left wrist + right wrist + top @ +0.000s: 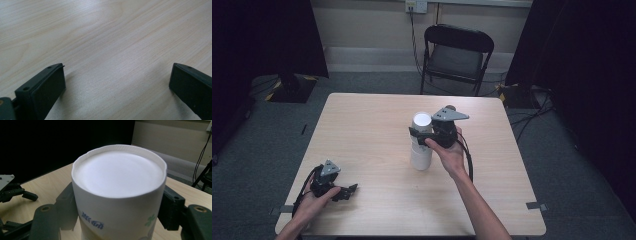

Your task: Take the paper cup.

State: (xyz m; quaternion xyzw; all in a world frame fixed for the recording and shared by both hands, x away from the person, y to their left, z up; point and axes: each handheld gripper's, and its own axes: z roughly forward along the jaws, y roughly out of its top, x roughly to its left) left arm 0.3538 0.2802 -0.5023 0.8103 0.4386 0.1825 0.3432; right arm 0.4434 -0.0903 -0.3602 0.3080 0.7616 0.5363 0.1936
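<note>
**Paper cups upright at mid-bench, gripped from the right**

We start at the left of the high view, where the left hand-held gripper (pixel 346 192) lies low near the front left corner of the bench (pixel 367 125), held in the person's left hand (pixel 314 200). Its jaws point toward the right along the bench top. In the left gripper view we see those jaws (pixel 116 87) standing wide apart with nothing but bare pale wood between them.

Moving to the middle, we find a white stack of paper cups (pixel 421 142) standing on the bench, a little right of centre. Its long axis is vertical. The top cup (pixel 119 195) is upside down, so its flat white base faces up and its mouth faces down; blue lettering and a green mark show on its side in the right gripper view.

Just to the right, the right hand-held gripper (pixel 417 135) is held in the person's right hand (pixel 451 152) and reaches leftward at the stack's upper part. In the right gripper view its two jaws sit against opposite sides of the top cup, clamped on it.

Beyond the bench's far edge we see a black folding chair (pixel 455 55) on the grey carpet.
</note>
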